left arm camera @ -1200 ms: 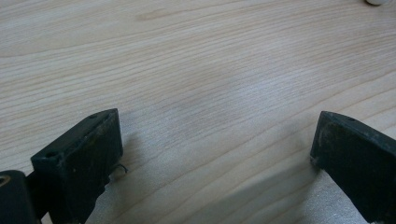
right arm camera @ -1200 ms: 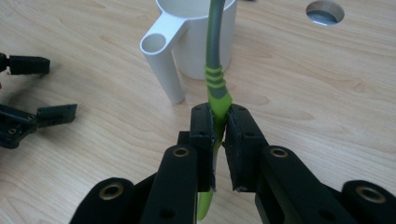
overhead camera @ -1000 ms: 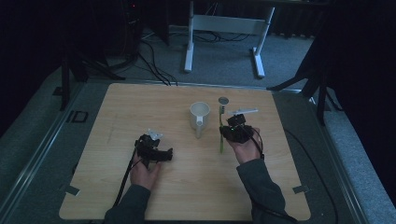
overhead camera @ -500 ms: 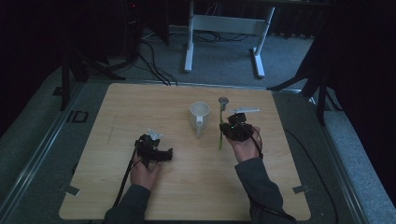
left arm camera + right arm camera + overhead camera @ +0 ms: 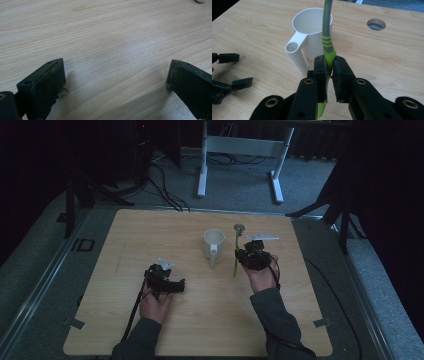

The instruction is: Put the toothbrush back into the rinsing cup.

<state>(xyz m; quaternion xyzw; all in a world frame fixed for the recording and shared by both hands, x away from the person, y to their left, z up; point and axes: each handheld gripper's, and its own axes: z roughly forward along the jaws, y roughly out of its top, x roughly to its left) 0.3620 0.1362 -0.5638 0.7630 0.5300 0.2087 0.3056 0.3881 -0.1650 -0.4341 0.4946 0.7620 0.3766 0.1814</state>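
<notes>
A white cup (image 5: 214,241) with a tubular handle stands upright at the table's middle; in the right gripper view the cup (image 5: 312,30) is just beyond the jaws. My right gripper (image 5: 244,255) is to the right of the cup, shut on a utensil (image 5: 235,262) with a green handle and a grey shaft. The jaws pinch the green handle (image 5: 329,53) while the shaft rises out of the top of that view. My left gripper (image 5: 179,285) rests on the wood to the cup's front left, open, with bare table between its jaws (image 5: 115,72).
The wooden table (image 5: 150,235) has a round hole (image 5: 239,227) just behind the right gripper, also visible as a hole (image 5: 376,24) right of the cup. A white desk frame (image 5: 240,150) and cables lie on the floor beyond the table.
The right gripper with the utensil has edged slightly away from the person. The left gripper and the cup have not moved.
</notes>
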